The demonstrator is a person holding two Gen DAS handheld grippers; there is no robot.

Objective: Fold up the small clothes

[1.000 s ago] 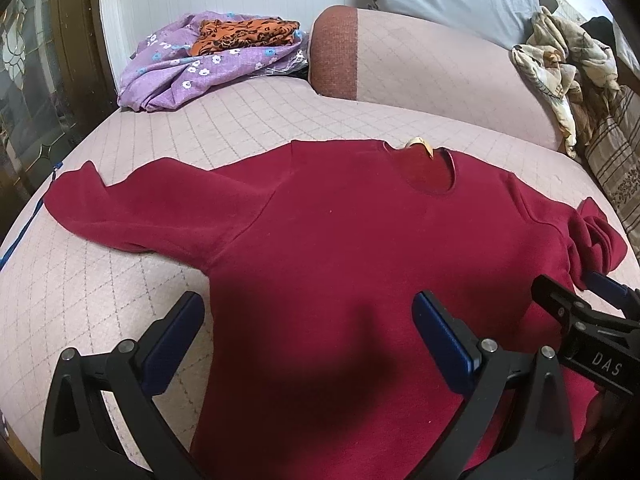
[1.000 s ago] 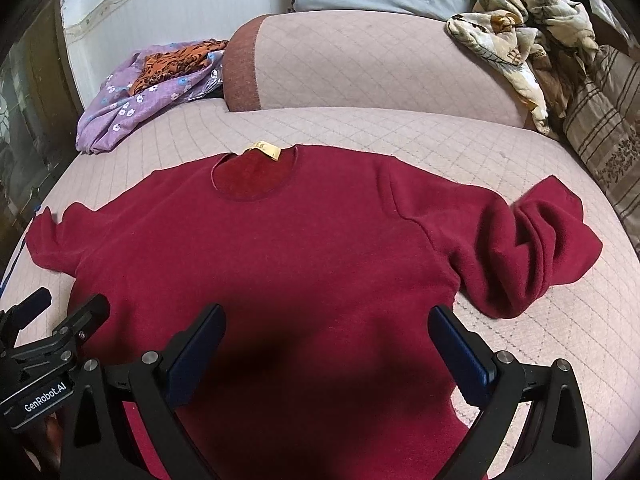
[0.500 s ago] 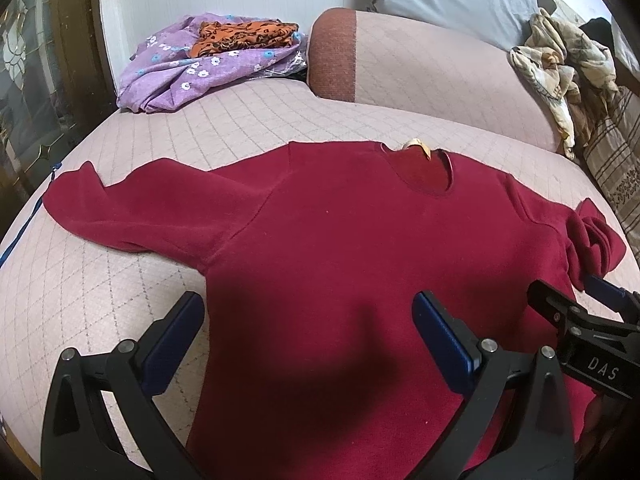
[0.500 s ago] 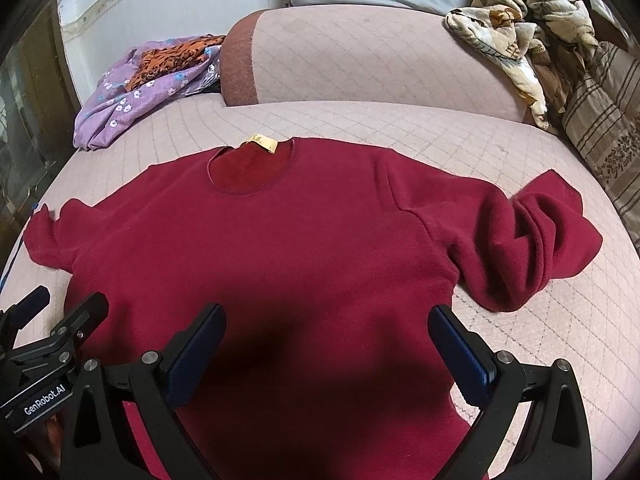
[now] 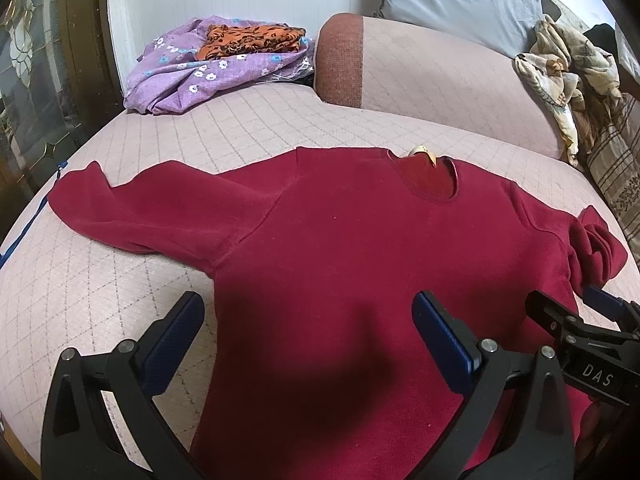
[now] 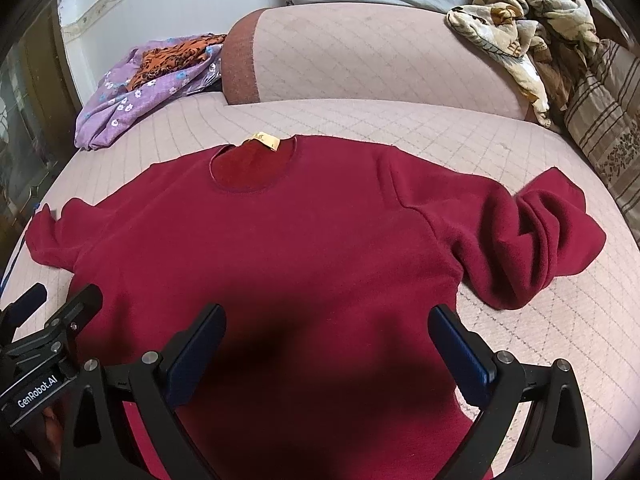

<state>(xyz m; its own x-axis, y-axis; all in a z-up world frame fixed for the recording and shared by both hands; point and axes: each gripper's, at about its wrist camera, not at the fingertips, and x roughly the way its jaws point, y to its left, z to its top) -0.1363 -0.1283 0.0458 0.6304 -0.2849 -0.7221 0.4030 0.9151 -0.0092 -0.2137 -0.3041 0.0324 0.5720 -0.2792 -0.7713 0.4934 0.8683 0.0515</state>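
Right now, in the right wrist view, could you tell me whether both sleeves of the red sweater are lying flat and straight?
No, the sweater's right sleeve is bunched and folded over on itself.

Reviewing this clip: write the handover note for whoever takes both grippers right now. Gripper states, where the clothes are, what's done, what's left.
Left gripper: open, empty, over the red sweater's lower left body.
Right gripper: open, empty, over its lower right body.
The sweater lies front up on the quilted sofa seat, neck label away from you. Left sleeve is spread flat; right sleeve is bunched and doubled over.
Done: spread out only, no fold visible.
Left: probably straighten the right sleeve, fold both sleeves in, then the body.
The purple floral cloth and orange garment sit at the far left.
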